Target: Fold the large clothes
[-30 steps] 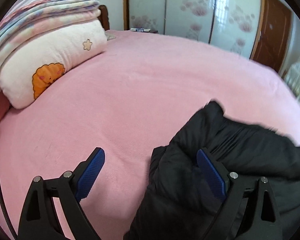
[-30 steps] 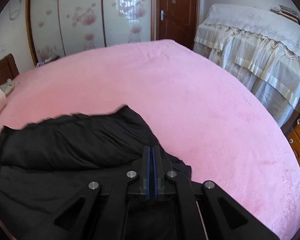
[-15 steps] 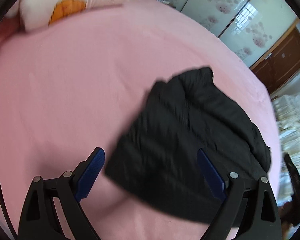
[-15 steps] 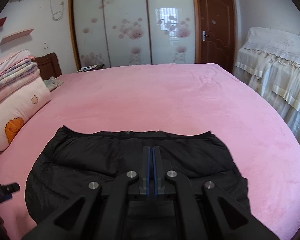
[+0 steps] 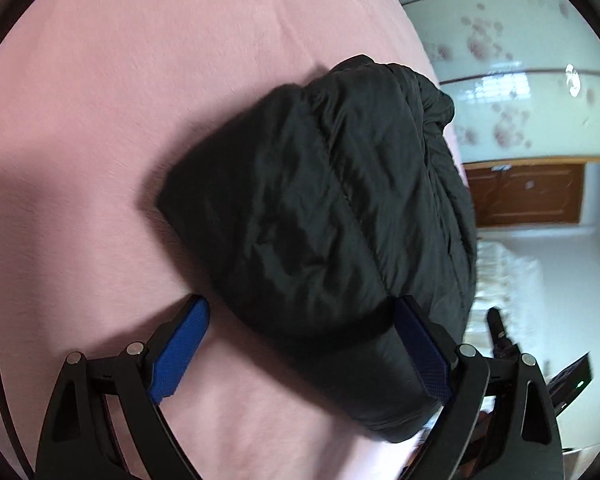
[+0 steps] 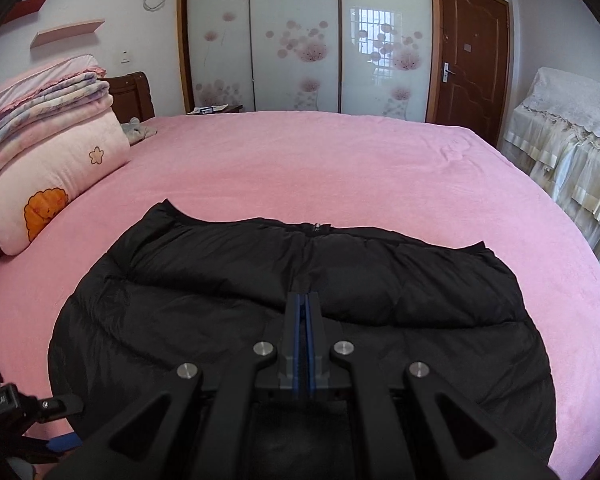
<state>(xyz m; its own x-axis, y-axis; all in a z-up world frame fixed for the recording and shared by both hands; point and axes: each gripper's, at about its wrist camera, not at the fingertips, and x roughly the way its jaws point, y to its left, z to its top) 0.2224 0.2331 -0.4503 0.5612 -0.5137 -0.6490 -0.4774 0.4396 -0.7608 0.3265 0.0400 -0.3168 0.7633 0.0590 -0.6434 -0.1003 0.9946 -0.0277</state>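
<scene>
Black quilted fabric of a padded jacket is seen spread flat on the pink bed, directly ahead of and beneath the right claw, whose blue pads are pressed together; whether cloth is pinched between them cannot be told. The left claw is held wide apart, the jacket's near end lying between its fingers. Bare pink cover is left beyond the hem. A folded blanket stack is piled at the bed's left edge.
</scene>
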